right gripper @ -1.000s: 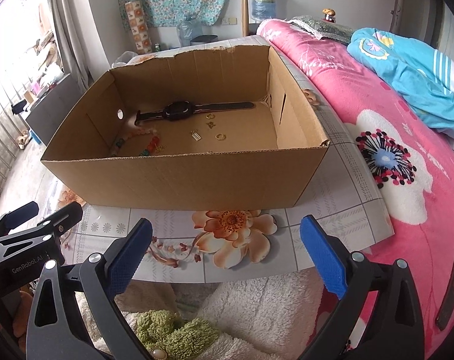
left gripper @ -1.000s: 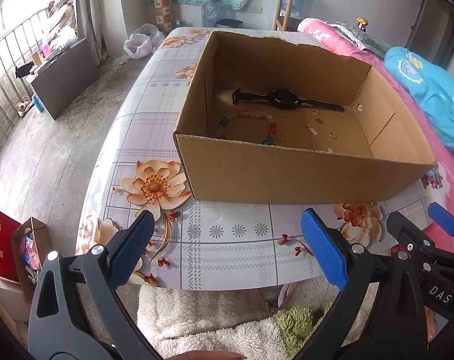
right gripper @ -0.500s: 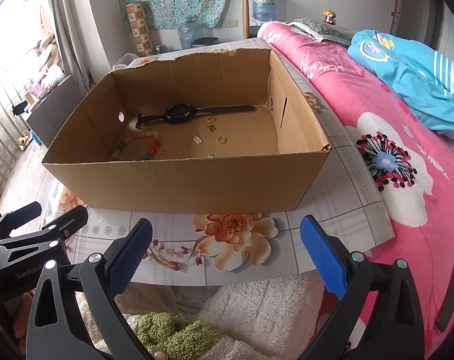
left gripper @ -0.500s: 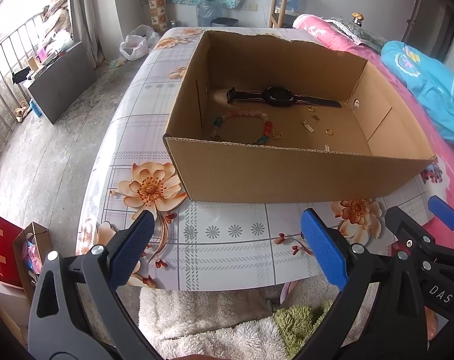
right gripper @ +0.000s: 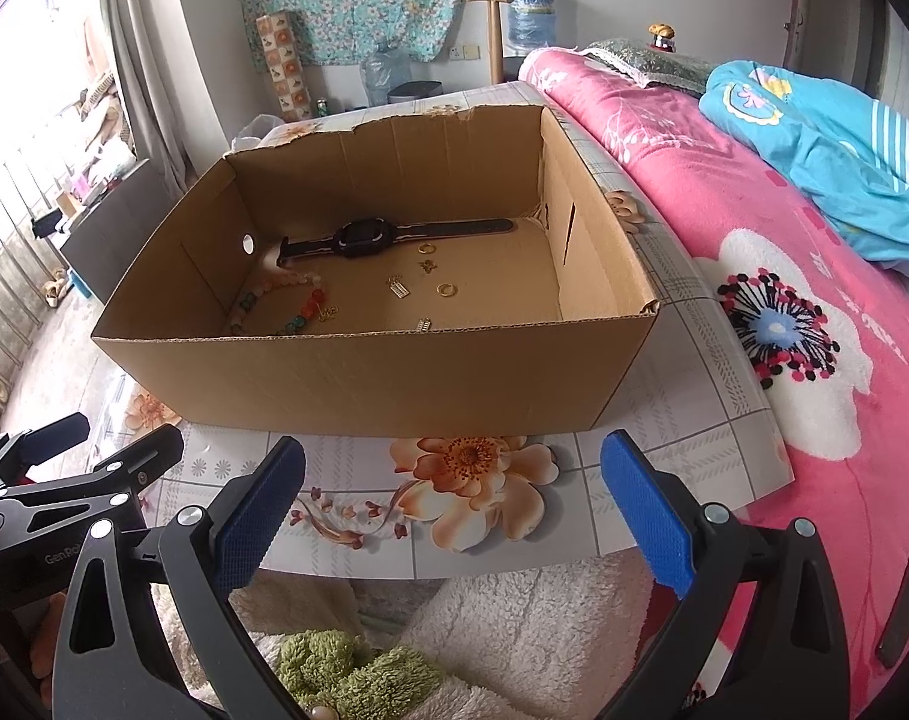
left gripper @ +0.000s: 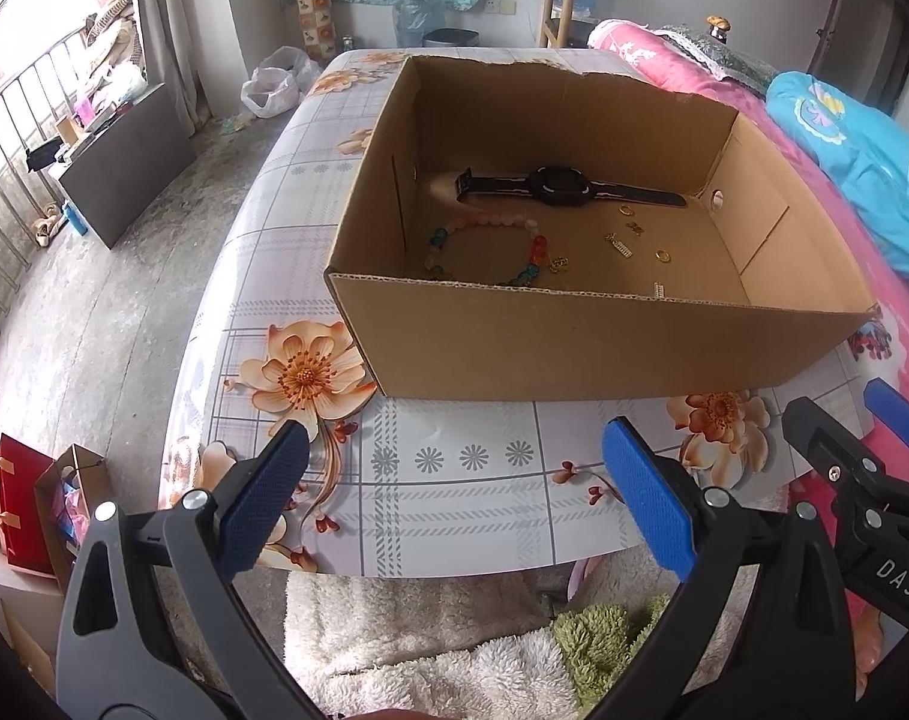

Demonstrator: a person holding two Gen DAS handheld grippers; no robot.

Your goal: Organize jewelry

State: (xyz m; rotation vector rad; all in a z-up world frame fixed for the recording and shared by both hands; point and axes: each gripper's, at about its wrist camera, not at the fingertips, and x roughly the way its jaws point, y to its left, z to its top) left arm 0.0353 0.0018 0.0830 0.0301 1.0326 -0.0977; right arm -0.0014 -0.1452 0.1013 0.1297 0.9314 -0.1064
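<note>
Left gripper (left gripper: 451,495) spread wide, empty, before cardboard box (left gripper: 574,342); watch (left gripper: 565,186), bead bracelet (left gripper: 484,246) inside

In the left wrist view the cardboard box (left gripper: 574,348) now sits lower and further left in the frame than a second ago, its near left corner shifted from left of centre toward the middle; more of the floral tablecloth (left gripper: 454,480) shows at lower centre; in the right wrist view the box (right gripper: 364,384) has risen slightly and its floor shows more, the black watch (right gripper: 364,238) sitting higher
</note>
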